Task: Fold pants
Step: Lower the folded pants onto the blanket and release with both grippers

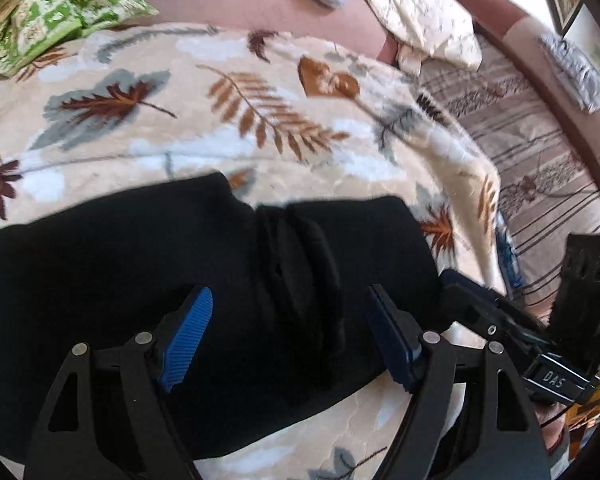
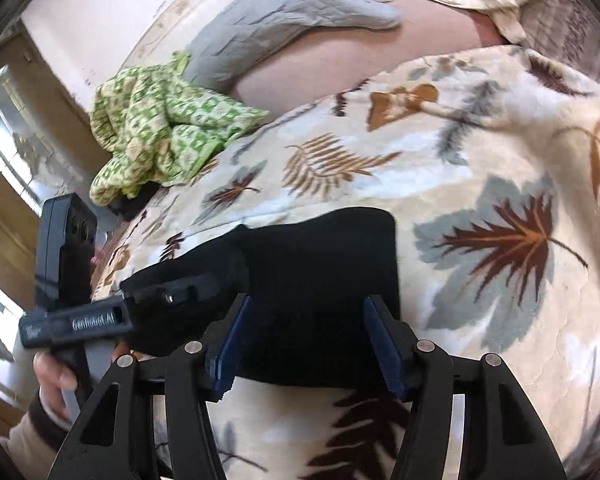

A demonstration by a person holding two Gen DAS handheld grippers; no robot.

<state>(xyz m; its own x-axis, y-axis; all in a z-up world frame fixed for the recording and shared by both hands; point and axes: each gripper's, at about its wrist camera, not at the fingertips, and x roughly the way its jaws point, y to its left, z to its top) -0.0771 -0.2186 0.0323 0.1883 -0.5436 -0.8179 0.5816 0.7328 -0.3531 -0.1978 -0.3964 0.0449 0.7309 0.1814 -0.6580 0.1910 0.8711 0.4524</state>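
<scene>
Black knit fabric identifies the pants (image 1: 180, 280), which are laid as a compact, already doubled bundle on the leaf-patterned blanket (image 1: 220, 120), a position judged to give a flat surface for the remaining fold. The left gripper (image 1: 288, 336) is held above the bundle with jaws spread and nothing pinched, and the right gripper (image 2: 300, 344) is likewise held spread at the near edge, apparently to straddle the cloth. A green patterned cloth (image 2: 160, 128) is seen well apart.

home bedroom, leaf-print blanket (image 1: 260, 120) on a bed, grey pillow (image 2: 276, 28), crumpled green quilt (image 2: 160, 136)
</scene>
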